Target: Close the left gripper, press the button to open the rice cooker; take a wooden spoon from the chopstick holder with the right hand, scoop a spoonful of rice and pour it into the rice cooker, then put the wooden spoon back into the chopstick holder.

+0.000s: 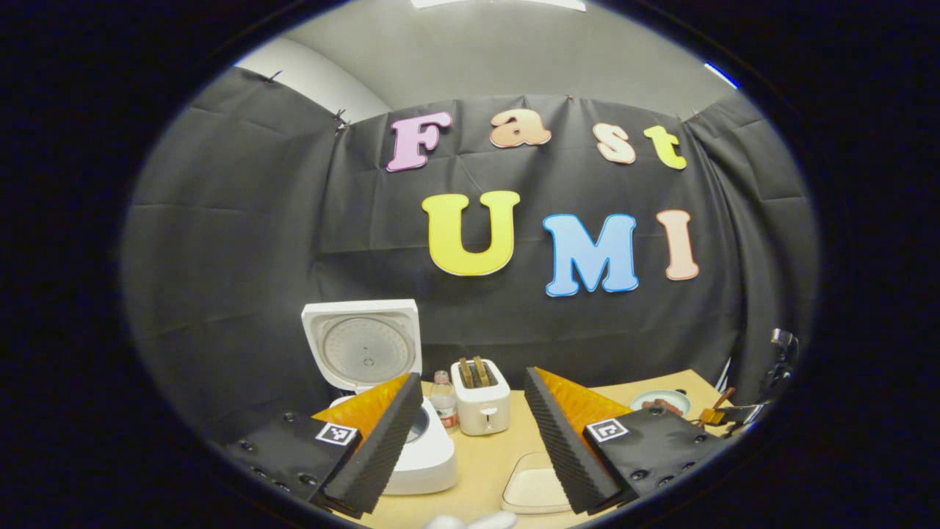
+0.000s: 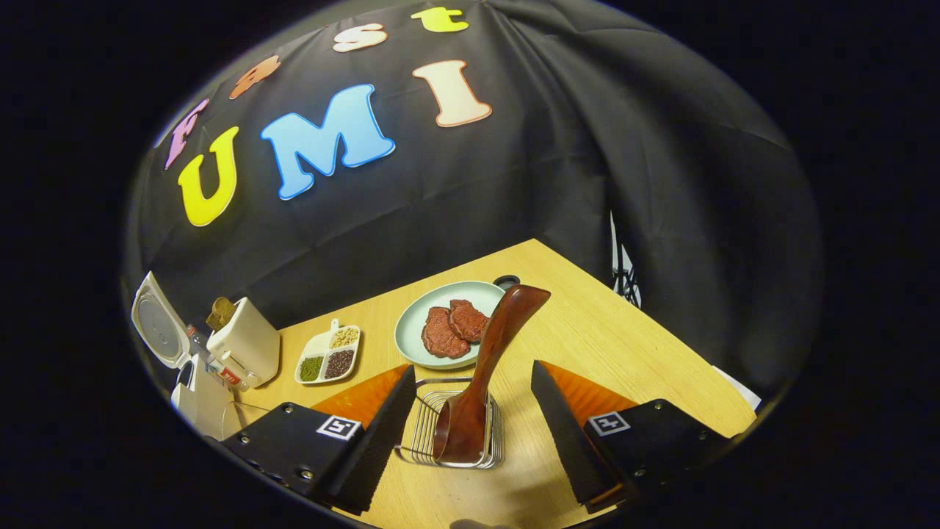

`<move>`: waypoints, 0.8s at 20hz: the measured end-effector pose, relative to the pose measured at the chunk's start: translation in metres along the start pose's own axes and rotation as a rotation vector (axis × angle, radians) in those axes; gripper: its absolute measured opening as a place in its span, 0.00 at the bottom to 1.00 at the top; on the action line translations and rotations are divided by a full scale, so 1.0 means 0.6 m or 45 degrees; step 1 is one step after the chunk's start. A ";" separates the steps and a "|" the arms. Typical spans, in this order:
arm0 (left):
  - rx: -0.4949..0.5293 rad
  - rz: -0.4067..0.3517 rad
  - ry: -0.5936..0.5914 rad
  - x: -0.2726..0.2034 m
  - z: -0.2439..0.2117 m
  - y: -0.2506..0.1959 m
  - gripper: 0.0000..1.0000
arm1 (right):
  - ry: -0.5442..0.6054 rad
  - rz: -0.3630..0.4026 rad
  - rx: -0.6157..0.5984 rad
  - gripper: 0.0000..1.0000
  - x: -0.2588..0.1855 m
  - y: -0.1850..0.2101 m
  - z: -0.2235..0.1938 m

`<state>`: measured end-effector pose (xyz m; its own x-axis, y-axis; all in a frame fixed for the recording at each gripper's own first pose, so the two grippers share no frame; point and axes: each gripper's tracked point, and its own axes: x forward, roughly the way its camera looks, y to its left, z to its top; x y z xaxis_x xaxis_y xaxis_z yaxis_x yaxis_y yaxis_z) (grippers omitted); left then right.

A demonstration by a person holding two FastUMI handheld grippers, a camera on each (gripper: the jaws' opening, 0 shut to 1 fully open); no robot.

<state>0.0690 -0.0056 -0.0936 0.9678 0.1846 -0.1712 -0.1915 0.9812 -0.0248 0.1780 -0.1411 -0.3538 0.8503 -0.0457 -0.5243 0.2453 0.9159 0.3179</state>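
The rice cooker (image 1: 400, 433) stands open, lid up, at the left end of the table (image 2: 631, 345), so the button press looks done. The left tool (image 1: 474, 433) hangs above the table with its jaws spread wide, holding nothing, the cooker just beside its left finger.

Over to the right tool (image 2: 470, 430): jaws wide apart and empty, straddling the wire chopstick holder (image 2: 459, 430). The wooden spoon (image 2: 485, 367) stands in that holder, bowl down, handle leaning up toward the plate of meat (image 2: 440, 323) behind it. Neither finger touches the spoon.

Whether this is the pick-up or the return, I cannot tell. If it is the pick-up, the next move calls for closing on the handle and lifting straight up clear of the wires.
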 end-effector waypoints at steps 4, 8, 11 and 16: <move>0.011 0.052 0.029 0.009 -0.013 -0.001 0.99 | 0.054 0.023 0.052 0.96 0.060 0.000 0.005; 0.038 0.078 0.027 0.010 -0.012 -0.004 0.99 | 0.058 0.067 0.049 0.94 0.077 0.006 0.015; 0.034 0.066 0.029 0.013 -0.016 -0.014 0.98 | 0.070 0.050 0.077 0.48 0.078 -0.003 0.021; 0.047 0.060 0.011 0.016 -0.004 -0.020 0.95 | 0.104 0.089 0.075 0.21 0.069 0.004 0.019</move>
<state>0.0800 -0.0157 -0.0973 0.9563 0.2304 -0.1798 -0.2307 0.9728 0.0198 0.2188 -0.1453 -0.3656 0.8261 0.0519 -0.5611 0.2159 0.8906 0.4002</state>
